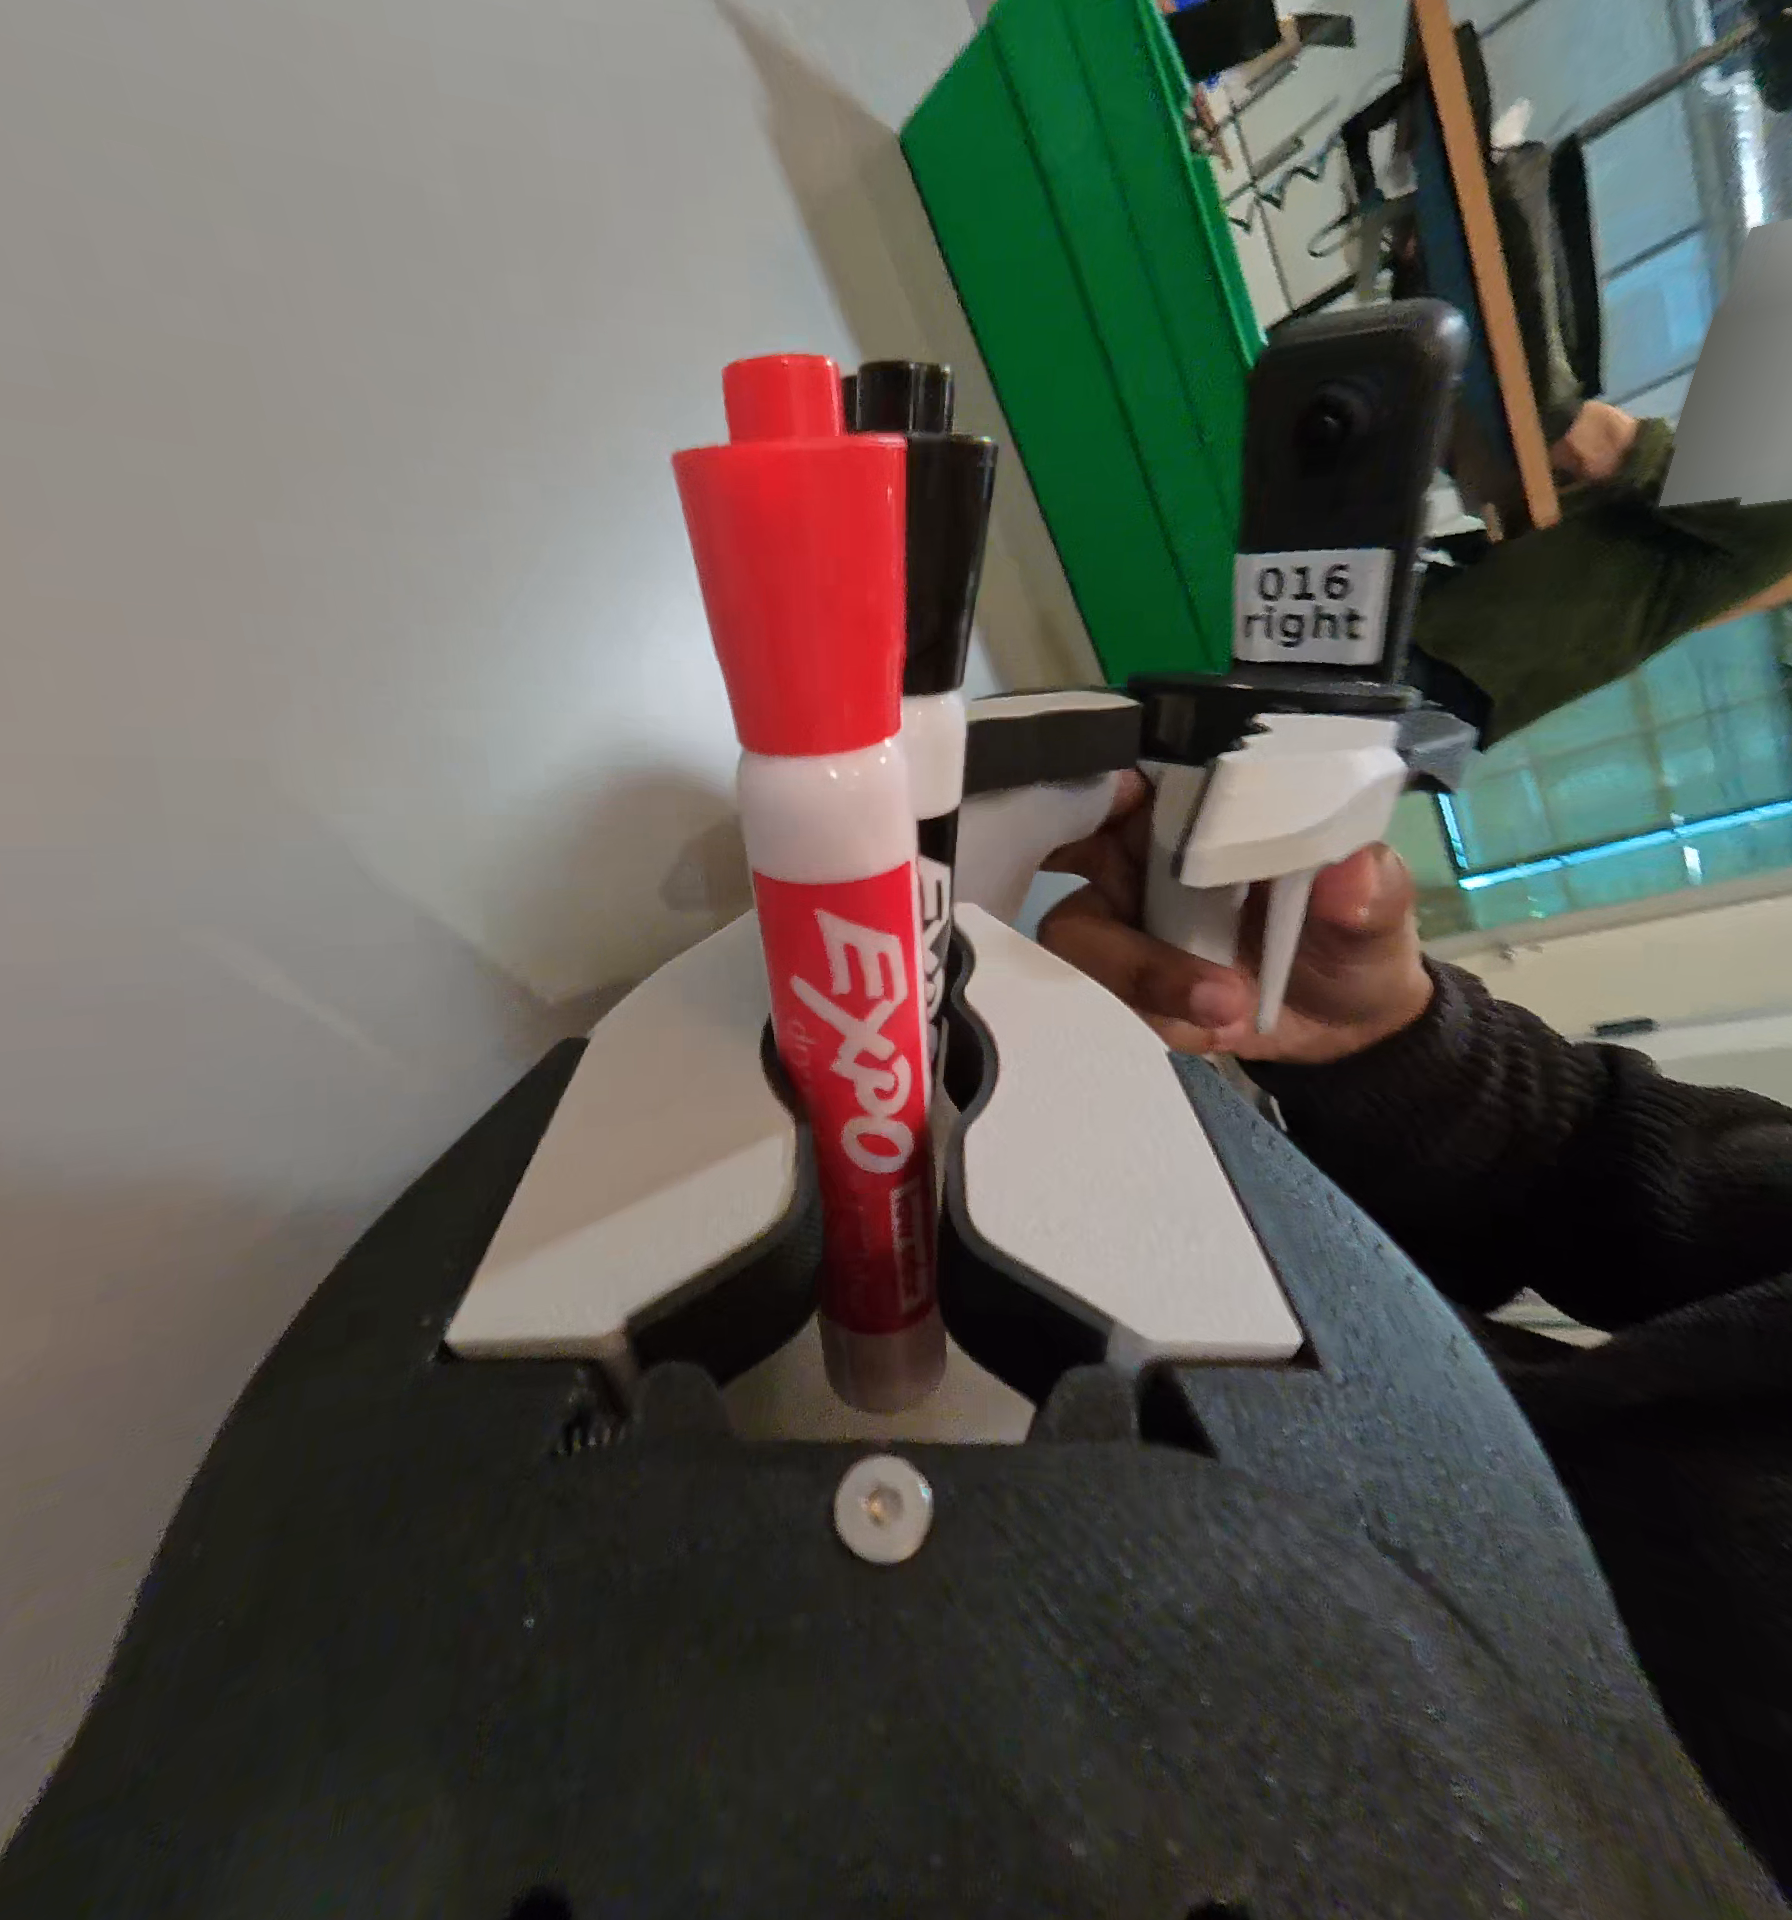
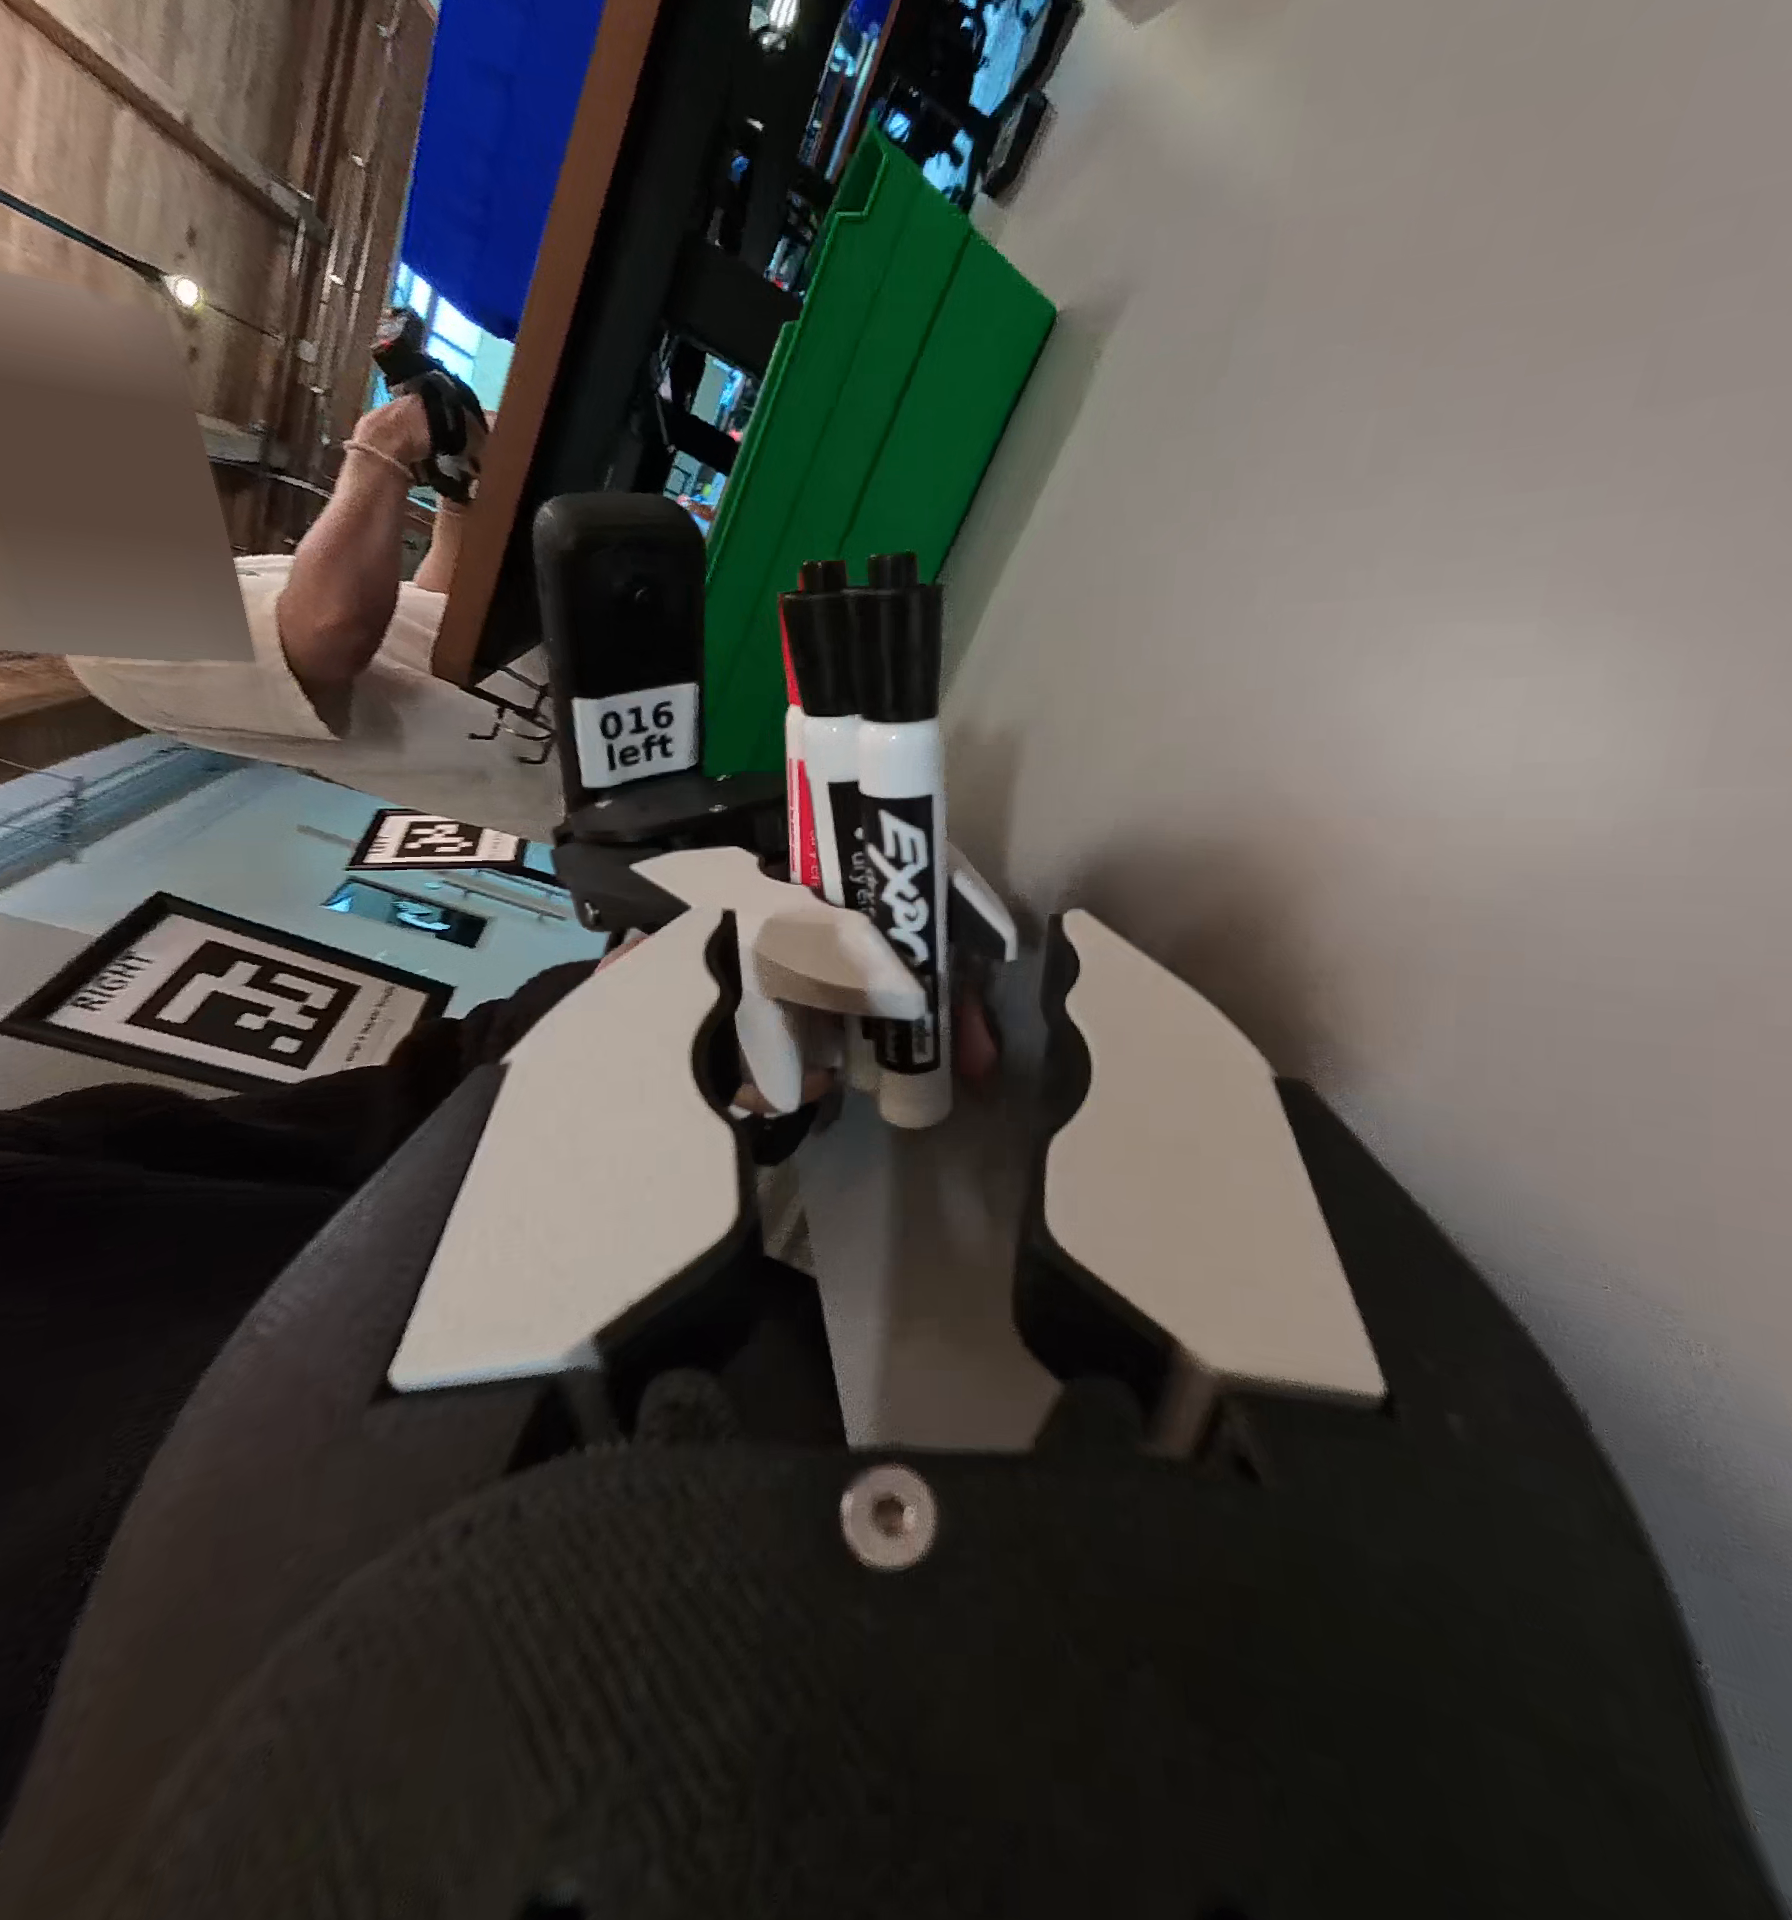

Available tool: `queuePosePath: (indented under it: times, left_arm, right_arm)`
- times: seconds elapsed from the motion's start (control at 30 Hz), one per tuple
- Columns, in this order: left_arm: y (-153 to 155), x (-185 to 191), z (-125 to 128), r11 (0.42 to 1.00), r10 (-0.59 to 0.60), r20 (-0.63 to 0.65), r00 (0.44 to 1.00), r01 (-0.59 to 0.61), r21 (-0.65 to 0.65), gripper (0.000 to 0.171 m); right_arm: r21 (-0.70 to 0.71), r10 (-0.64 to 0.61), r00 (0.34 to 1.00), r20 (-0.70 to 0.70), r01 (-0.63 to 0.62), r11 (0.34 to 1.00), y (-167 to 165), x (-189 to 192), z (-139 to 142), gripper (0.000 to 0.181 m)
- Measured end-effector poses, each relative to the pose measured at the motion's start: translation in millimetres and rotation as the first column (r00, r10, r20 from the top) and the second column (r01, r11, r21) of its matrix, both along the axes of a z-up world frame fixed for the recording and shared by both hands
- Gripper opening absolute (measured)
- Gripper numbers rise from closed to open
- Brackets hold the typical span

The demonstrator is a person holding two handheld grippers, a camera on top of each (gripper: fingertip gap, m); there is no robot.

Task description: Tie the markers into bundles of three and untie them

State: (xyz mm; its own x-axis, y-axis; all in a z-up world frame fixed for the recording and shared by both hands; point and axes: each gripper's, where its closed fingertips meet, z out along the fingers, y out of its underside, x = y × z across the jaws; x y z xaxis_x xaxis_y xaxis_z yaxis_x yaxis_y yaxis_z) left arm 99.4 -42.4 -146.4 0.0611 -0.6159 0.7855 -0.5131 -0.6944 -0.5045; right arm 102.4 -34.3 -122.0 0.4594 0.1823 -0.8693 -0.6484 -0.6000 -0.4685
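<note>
A red dry-erase marker [image 1: 819,831] and two black dry-erase markers [image 2: 897,831] stand together, caps up, clamped between the white fingers of the left gripper [image 1: 866,1039] — the red one nearest its camera. The right gripper [image 2: 887,997] sits just beside the cluster with its jaws spread wide, holding nothing. A green bin [image 1: 1079,312] lies beyond on the white table [image 1: 248,520] — a person's hand [image 1: 1266,935] grips the right tool's handle.
</note>
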Motion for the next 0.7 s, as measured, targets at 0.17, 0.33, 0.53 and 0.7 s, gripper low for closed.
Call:
queuePosePath:
  times: [0.17,0.33,0.53,0.7]
  left_arm:
    - [-6.0,-1.5,-7.9,0.998,-0.007,-0.052,0.999,0.01,0.061,0.02]
    - [-16.7,-2.0,-11.8,0.986,-0.035,-0.088,0.996,0.048,0.157,0.02]
    - [-23.1,-3.9,-13.3,0.958,-0.001,-0.127,0.992,0.038,0.284,0.021]
    - [-25.6,-4.9,-16.1,0.977,-0.008,-0.148,0.989,0.039,0.209,0.023]
  right_arm:
    - [0.004,-0.03,0.987,0.161,0.03,1.0,7.7,-7.2,-0.7,0.068]
    - [-0.05,-0.03,0.979,0.2,0.041,0.998,12.5,-14.2,-8.7,0.078]
    - [-0.085,-0.022,0.992,0.125,0.033,0.996,14.2,-31.1,-2.2,0.062]
    - [-0.096,-0.014,0.996,0.09,0.023,0.995,13.6,-26.2,-8.2,0.038]
